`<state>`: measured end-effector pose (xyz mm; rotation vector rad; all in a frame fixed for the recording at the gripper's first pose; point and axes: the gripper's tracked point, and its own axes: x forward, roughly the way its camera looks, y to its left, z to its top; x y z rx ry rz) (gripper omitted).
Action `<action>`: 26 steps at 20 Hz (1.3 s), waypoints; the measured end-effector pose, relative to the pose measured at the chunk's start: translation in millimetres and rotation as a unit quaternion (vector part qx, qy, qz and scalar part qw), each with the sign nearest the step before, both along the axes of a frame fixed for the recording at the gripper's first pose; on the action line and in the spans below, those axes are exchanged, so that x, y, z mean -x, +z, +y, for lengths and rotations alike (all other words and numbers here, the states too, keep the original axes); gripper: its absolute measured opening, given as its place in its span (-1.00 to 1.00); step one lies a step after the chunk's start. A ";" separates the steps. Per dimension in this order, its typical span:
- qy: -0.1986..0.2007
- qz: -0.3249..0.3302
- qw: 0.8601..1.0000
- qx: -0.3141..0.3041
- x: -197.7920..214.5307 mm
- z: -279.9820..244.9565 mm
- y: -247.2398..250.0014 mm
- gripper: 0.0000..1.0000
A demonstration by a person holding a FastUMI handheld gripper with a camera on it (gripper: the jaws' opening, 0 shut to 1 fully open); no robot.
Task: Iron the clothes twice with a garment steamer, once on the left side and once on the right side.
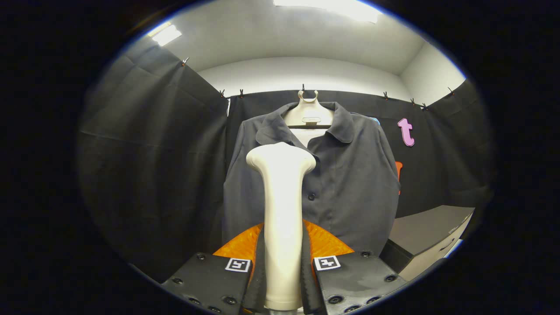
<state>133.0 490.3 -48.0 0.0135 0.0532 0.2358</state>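
- The tool [283,280] is pressed together on the handle of the steamer [282,210]: both fingers bear on the pale shaft, one on each side, low down near its base.
- The steamer stands upright between the fingers; its long axis runs straight up and away from the tool, ending in a wide, rounded head.
- The shirt [323,179], dark and buttoned, hangs straight ahead of the tool, beyond the steamer, on a pale hanger [308,114] against the booth's black cloth wall.
- The steamer's head sits in front of the shirt's upper chest, just to the left of the button line and below the collar. Whether the head is touching the cloth or held a little off it, I cannot tell.
- The shirt's length runs up and down, parallel to the steamer's shaft, so a pass along it would be a travel up or down that same line.
- Judging from where the head lies, the left panel is the one in hand; the right panel is wide open beside the steamer, on the far side of the buttons.
- The coming move turns on keeping the head square to the cloth; a tilt of the tool would swing it away from the panel.
- A grey box [431,236] sits low to the right of the tool, near the shirt's hem.
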 end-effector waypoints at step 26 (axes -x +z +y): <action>0.025 0.079 0.995 0.048 0.0 25.8 -98.2 -0.22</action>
